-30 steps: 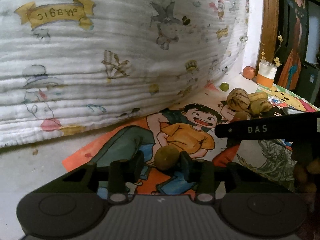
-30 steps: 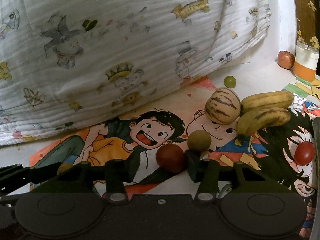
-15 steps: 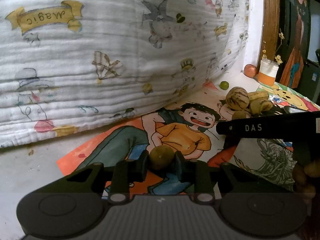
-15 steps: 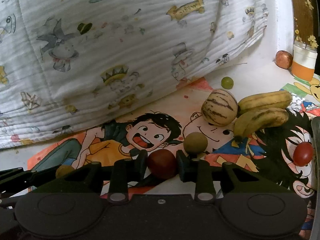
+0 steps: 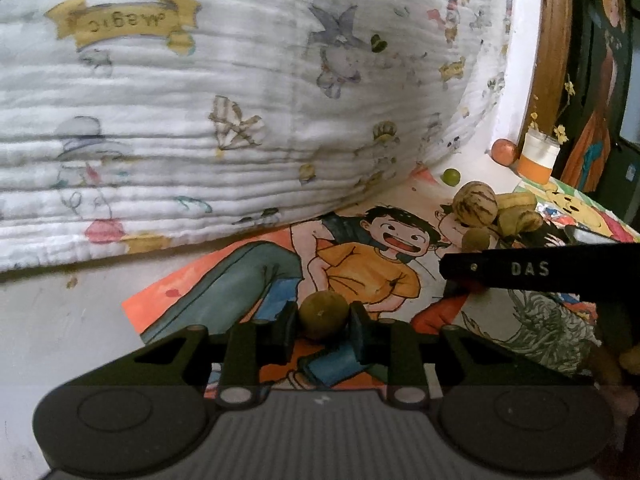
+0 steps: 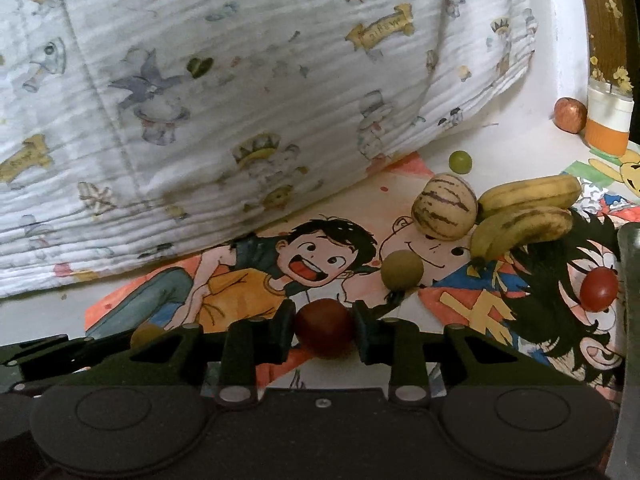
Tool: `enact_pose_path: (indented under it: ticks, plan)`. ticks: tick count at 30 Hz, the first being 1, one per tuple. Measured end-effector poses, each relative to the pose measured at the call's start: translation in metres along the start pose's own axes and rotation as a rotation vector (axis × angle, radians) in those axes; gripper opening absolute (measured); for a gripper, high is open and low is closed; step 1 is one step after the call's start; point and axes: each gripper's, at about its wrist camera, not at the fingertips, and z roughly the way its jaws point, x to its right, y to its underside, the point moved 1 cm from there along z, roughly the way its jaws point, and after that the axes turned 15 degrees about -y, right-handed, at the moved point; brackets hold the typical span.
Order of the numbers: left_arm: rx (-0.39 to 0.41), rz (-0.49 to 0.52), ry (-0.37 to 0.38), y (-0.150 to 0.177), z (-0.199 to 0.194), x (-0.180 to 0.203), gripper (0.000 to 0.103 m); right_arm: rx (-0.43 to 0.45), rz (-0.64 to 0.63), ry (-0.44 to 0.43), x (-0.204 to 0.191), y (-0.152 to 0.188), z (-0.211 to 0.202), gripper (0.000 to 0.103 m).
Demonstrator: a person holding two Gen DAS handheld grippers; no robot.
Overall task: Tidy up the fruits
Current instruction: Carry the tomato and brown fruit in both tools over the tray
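Left wrist view: the left gripper [image 5: 323, 334], bottom centre, is clenched on a round olive-green fruit [image 5: 323, 315] over a cartoon poster [image 5: 224, 280]. Right wrist view: the right gripper [image 6: 324, 334], bottom centre, grasps a dark red fruit [image 6: 324, 328]; a striped melon [image 6: 444, 211] and bananas [image 6: 524, 216] lie at centre right.

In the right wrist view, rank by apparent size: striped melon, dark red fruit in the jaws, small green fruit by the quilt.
1. striped melon
2. dark red fruit, though it is nearest the camera, so this ranking is unsure
3. small green fruit, clearly smallest, also farthest
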Motion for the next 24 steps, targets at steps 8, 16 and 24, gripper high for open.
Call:
enact_pose_path:
  ticks: [8,16,24]
  plan:
    - [0.007,-0.011,-0.008,0.001,-0.020,-0.001,0.030,0.027,0.012,-0.036,-0.010,0.006,-0.027,0.033]
    - [0.026,-0.038,-0.029,0.002,-0.054,-0.004,0.030,0.062,0.047,-0.044,-0.007,0.015,-0.071,0.033]
    - [0.043,-0.051,-0.023,0.003,-0.084,0.004,0.030,0.126,0.101,-0.002,0.012,0.025,-0.117,0.033]
